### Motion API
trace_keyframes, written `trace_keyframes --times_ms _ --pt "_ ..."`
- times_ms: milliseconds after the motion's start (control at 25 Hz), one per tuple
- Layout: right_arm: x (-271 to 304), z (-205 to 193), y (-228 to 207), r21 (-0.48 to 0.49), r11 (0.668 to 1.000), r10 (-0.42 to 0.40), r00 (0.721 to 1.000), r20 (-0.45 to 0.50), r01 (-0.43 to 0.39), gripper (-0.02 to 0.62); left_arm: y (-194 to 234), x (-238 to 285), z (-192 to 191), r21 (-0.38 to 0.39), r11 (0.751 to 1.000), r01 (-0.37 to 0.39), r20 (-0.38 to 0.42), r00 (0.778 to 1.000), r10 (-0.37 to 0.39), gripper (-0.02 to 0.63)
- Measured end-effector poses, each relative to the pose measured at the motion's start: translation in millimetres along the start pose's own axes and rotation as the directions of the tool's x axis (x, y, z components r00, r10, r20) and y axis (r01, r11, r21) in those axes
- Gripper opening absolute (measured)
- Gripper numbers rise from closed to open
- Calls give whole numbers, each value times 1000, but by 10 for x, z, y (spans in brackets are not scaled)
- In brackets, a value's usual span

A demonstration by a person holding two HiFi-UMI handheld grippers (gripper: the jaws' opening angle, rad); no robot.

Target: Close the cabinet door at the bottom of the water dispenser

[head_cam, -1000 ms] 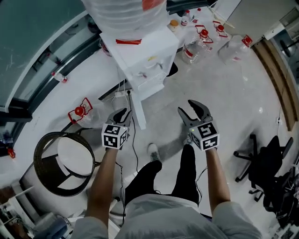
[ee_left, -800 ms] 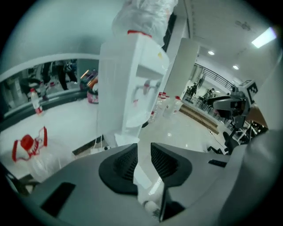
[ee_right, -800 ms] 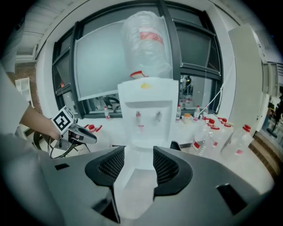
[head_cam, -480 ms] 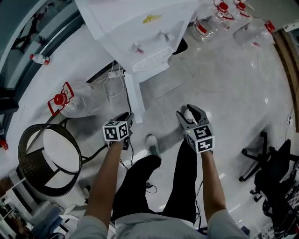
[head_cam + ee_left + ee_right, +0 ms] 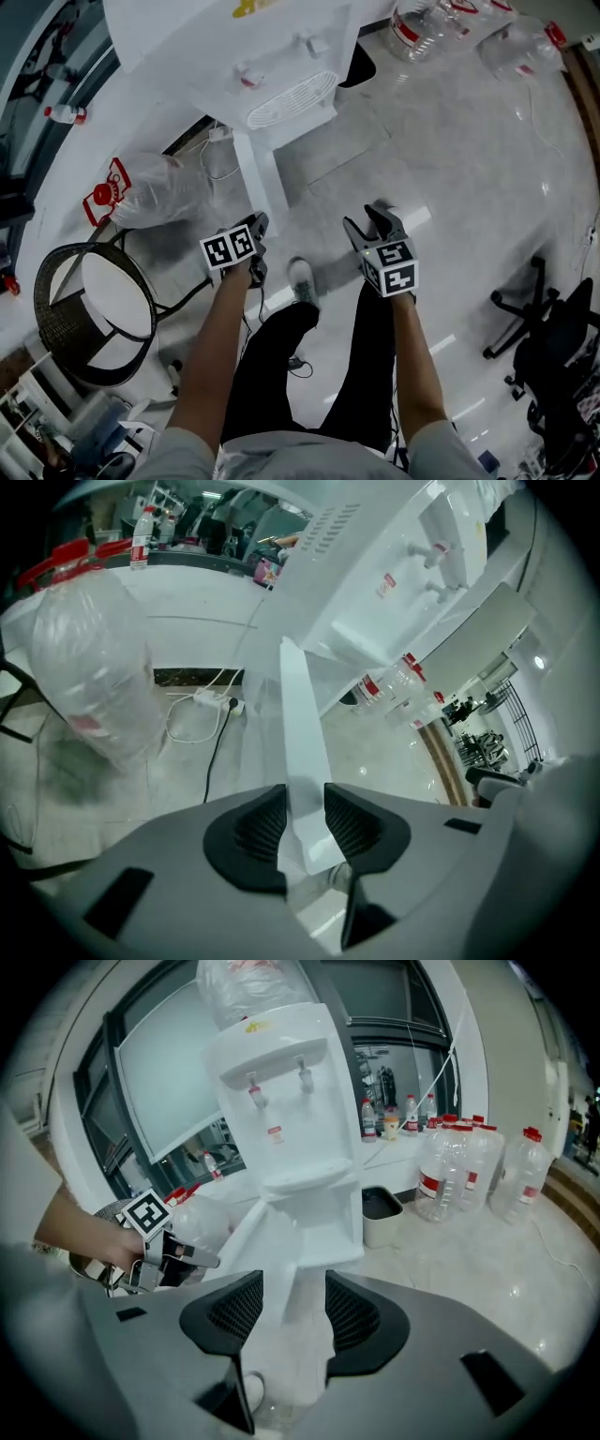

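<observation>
The white water dispenser (image 5: 253, 56) stands at the top of the head view. Its bottom cabinet door (image 5: 262, 183) swings out toward me as a narrow white panel. My left gripper (image 5: 258, 225) hangs low at the door's free edge. In the left gripper view that edge (image 5: 300, 752) runs between the jaws, which are opening; the pads do not press on it. My right gripper (image 5: 370, 220) is open to the right of the door, with nothing between its fingers. In the right gripper view the dispenser (image 5: 291, 1101), the door (image 5: 272, 1241) and the left gripper (image 5: 211, 1262) all show.
A big empty water bottle (image 5: 150, 192) with a red handle lies left of the door, beside a round black basket (image 5: 89, 314). A power strip and cable (image 5: 220, 141) lie behind the door. Several bottles (image 5: 441, 23) stand at the top right, an office chair (image 5: 553, 328) at the right.
Both grippers have sunk toward the floor and the view has dropped closer to the dispenser. The left gripper has rolled and come to the door's free edge.
</observation>
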State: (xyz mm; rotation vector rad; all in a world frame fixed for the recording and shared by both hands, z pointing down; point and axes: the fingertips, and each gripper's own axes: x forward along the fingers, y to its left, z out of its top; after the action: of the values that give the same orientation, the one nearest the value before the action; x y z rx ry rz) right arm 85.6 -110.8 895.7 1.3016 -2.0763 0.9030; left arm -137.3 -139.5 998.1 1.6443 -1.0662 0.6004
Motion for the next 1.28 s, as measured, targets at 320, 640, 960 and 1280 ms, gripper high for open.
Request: trace_keyframes --times_ms 320,640,960,1280 --pt "-291 57 -484 45 998 -36 999 24 35 232 -642 361 -15 -74 996 52 -11 999 -53 131" --pt "-492 135 -1144 171 983 -82 995 65 70 232 -1376 944 214 -166 974 153 -13 987 -158 127" --pt "-528 211 -1780 250 968 -45 997 68 26 231 -1799 1411 697 -289 943 165 84 986 -147 152" --pt "-610 459 -2300 193 981 -6 999 53 -4 230 -2034 1799 1277 -369 907 205 278 955 -103 150"
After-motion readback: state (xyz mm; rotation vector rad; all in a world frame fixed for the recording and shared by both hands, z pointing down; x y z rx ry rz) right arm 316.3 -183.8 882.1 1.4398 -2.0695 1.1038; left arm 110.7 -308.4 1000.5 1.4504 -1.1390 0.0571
